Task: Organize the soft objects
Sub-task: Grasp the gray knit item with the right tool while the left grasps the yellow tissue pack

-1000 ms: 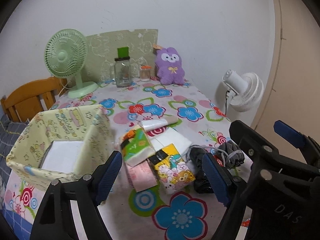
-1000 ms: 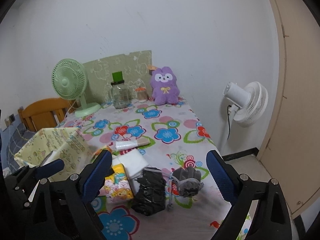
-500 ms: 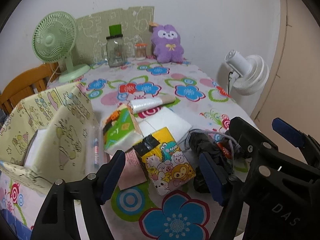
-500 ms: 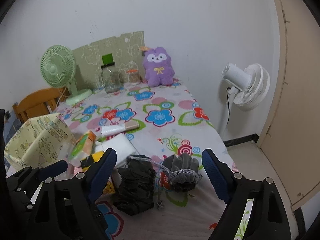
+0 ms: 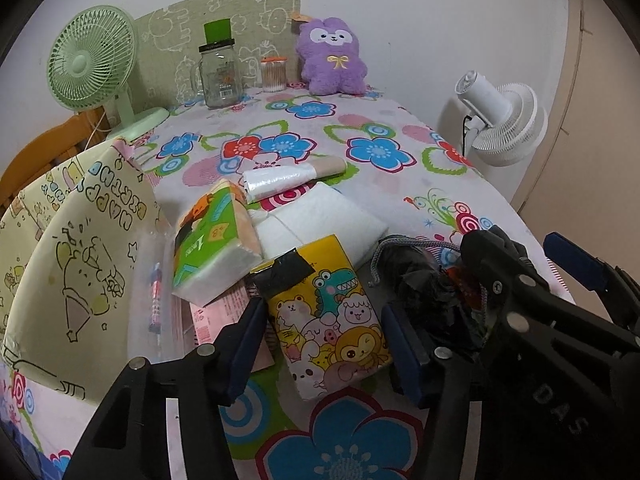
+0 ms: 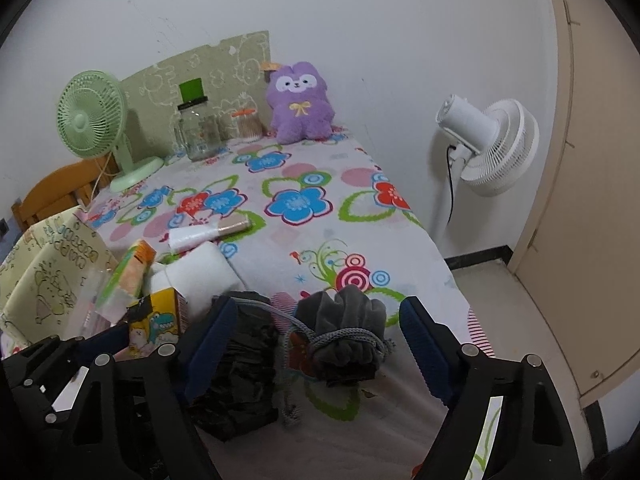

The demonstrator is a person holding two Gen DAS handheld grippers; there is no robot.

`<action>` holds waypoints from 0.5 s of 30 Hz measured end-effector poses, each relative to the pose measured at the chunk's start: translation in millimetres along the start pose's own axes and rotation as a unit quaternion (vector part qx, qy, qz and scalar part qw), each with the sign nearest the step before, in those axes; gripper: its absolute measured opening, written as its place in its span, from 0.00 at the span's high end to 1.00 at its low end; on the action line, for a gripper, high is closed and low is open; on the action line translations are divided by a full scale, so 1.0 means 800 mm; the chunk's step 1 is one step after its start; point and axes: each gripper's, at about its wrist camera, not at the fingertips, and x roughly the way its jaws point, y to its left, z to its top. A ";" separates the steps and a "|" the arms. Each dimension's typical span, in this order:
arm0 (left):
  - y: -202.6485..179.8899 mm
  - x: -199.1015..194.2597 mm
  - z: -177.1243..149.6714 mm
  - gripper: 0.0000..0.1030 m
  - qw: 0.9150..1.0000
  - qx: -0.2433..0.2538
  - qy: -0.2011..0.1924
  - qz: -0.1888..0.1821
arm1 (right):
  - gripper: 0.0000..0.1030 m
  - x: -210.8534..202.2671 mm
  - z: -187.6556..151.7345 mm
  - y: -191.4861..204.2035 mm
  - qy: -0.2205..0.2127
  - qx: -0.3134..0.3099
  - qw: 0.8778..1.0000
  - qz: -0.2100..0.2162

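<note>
Cartoon tissue pack [image 5: 332, 312]: lies lengthwise between closing left gripper [image 5: 324, 344] jaws, unpinched (right gripper [image 6: 316, 344] closing, empty, straddles grey pouch [image 6: 344, 328]).

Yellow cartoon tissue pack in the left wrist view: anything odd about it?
Yes. The yellow tissue pack has black tape stuck across its top end, like a patched opening. It lies tilted, its top end overlapping the pile beside the green tissue pack.
</note>
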 end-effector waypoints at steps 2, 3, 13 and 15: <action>-0.001 0.001 0.000 0.42 1.000 0.001 0.000 0.002 | 0.26 0.005 -0.001 -0.004 0.005 0.006 1.000 -0.004; -0.002 0.001 0.000 0.42 1.000 0.002 0.001 0.004 | 0.27 0.009 -0.001 -0.006 0.010 0.009 1.000 -0.003; -0.007 0.006 0.002 0.44 1.000 0.015 0.001 0.023 | 0.40 0.030 -0.007 -0.018 0.039 0.033 0.999 0.007; -0.008 0.006 0.002 0.46 1.000 0.017 -0.001 0.025 | 0.45 0.031 -0.008 -0.018 0.040 0.032 0.999 0.006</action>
